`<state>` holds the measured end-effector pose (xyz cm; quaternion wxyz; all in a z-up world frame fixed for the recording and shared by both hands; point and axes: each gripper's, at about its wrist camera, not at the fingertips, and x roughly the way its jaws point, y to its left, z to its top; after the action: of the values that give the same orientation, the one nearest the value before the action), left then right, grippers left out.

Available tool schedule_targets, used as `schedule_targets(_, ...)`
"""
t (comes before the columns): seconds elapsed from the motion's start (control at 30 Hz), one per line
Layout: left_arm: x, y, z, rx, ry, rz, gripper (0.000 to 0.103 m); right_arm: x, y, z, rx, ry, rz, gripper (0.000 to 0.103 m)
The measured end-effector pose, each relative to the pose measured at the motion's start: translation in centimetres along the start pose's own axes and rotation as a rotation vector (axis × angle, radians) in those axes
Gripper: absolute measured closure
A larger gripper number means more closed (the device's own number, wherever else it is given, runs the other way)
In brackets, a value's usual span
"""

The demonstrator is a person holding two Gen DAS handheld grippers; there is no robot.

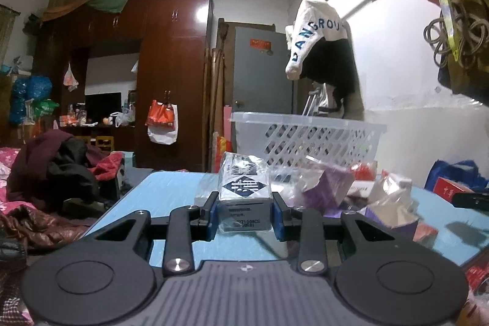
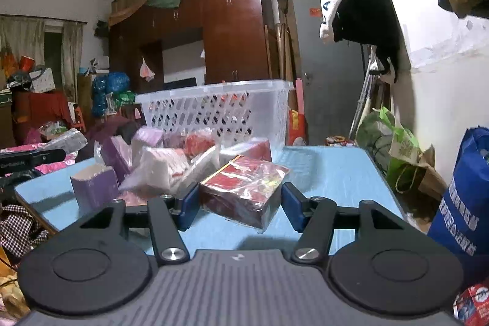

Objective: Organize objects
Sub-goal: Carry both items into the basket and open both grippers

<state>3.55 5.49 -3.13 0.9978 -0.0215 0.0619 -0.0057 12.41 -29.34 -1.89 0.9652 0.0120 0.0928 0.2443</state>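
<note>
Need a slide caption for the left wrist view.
Left gripper shut on a wrapped box, white basket behind on the blue table.

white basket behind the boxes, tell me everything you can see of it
The white basket is translucent plastic, rectangular, with a solid rim and lattice-holed walls. It stands upright at the far end of the blue table, behind the heap of wrapped boxes, some leaning close to its front wall. Red shapes show through the holes. Neither gripper touches it.
</note>
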Motion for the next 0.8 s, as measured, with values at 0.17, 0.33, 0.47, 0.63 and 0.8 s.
schedule_targets(0.17,0.1,-0.6,1.0,0.009,-0.028,-0.025,0.065,0.3,-0.2,1.7,-0.008,-0.035,0.014,0.043)
schedule_targets(0.33,0.6,-0.7,2.2,0.018,-0.046,-0.059,0.065,0.8,-0.3,3.0,-0.018,-0.059,0.029,0.043)
schedule_targets(0.47,2.4,-0.6,5.4,0.017,-0.079,-0.115,0.065,2.1,0.1,5.9,-0.040,-0.114,0.072,0.043)
schedule_targets(0.63,8.2,-0.2,11.4,-0.019,-0.048,-0.203,0.065,7.0,0.7,11.1,-0.061,-0.116,0.166,0.043)
schedule_targets(0.8,15.2,-1.4,15.0,-0.065,0.071,-0.218,0.065,13.8,1.5,14.8,-0.119,-0.042,0.144,0.043)
